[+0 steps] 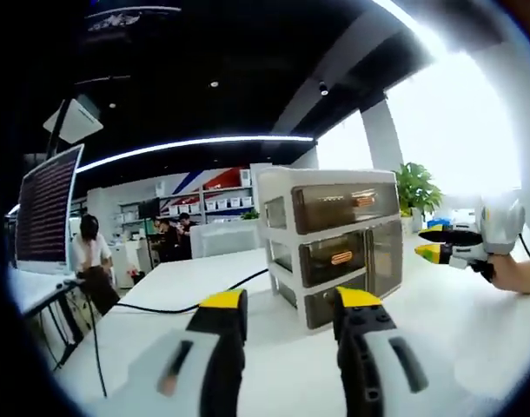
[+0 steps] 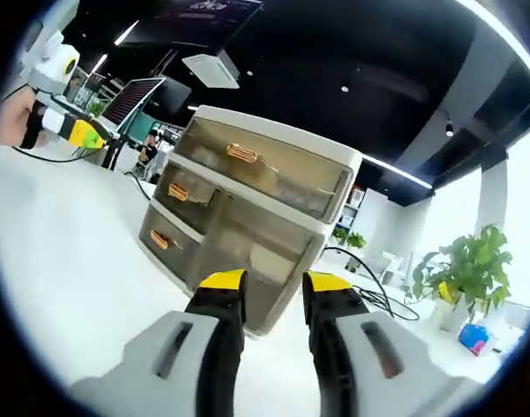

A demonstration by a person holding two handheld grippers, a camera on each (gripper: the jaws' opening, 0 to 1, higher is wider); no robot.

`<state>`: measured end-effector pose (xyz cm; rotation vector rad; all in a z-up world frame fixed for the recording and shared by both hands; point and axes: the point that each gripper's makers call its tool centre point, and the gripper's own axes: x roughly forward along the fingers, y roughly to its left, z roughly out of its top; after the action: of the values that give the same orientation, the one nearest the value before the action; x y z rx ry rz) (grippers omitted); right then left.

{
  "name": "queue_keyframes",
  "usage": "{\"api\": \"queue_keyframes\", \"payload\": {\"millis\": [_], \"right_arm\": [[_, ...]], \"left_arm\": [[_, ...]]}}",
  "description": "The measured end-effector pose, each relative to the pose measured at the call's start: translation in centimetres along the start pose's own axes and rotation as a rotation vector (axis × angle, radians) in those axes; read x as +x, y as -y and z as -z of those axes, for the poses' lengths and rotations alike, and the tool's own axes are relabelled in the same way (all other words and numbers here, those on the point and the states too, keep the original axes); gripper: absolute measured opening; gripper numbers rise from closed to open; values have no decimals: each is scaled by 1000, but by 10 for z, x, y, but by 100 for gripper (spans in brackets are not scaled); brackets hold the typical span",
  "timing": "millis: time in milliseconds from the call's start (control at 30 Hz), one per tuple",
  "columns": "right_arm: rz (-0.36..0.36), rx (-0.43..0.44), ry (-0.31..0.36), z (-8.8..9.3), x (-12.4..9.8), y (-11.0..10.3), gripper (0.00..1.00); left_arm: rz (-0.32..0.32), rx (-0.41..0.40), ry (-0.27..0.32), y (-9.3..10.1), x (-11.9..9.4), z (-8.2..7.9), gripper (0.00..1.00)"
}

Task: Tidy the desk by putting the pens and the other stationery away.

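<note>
Stationery drawers (image 1: 334,243): boxy, translucent smoky plastic, three-tiered.

Each tool, the left tool (image 1: 287,306) and the right tool (image 2: 274,286), has two black jaws capped with yellow tips on pale grey housings with a dark slot, and seen from the side shows a white rounded body trailing a thin black cable.

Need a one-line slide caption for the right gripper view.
Right gripper, jaws slightly apart and empty, faces the closed three-drawer organizer on the white desk.
</note>
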<state>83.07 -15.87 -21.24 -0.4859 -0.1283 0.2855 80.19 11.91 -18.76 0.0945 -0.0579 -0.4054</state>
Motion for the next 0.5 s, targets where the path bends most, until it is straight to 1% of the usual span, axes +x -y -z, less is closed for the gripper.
{"api": "queue_keyframes", "payload": {"millis": [33, 100, 167, 233, 267, 333, 367, 400, 433, 500], "right_arm": [[-39, 58, -17, 7, -7, 2, 30], [-42, 143, -35, 14, -20, 11, 31], [-69, 206, -33, 15, -30, 16, 32], [-111, 187, -41, 14, -34, 19, 35], [-131, 160, -23, 11, -37, 22, 36], [-136, 165, 49, 3, -44, 32, 40], [-145, 200, 55, 5, -50, 39, 42], [-134, 246, 52, 7, -53, 46, 43], [-130, 287, 64, 7, -56, 53, 43], [-120, 348, 71, 8, -60, 65, 44]], "left_arm": [[12, -17, 6, 1, 0, -1, 40], [17, -42, 14, 0, -1, -2, 40], [2, -51, 16, -4, -2, -2, 41], [-42, -28, 0, -13, -3, 0, 44], [-49, -25, -2, -14, -3, 1, 45], [-52, -37, -11, -19, -3, 5, 46], [-53, -43, -14, -20, -3, 6, 47], [-58, -45, -20, -21, -2, 7, 48], [-64, -45, -27, -23, -2, 9, 50], [-68, -49, -35, -25, -2, 11, 51]]}}
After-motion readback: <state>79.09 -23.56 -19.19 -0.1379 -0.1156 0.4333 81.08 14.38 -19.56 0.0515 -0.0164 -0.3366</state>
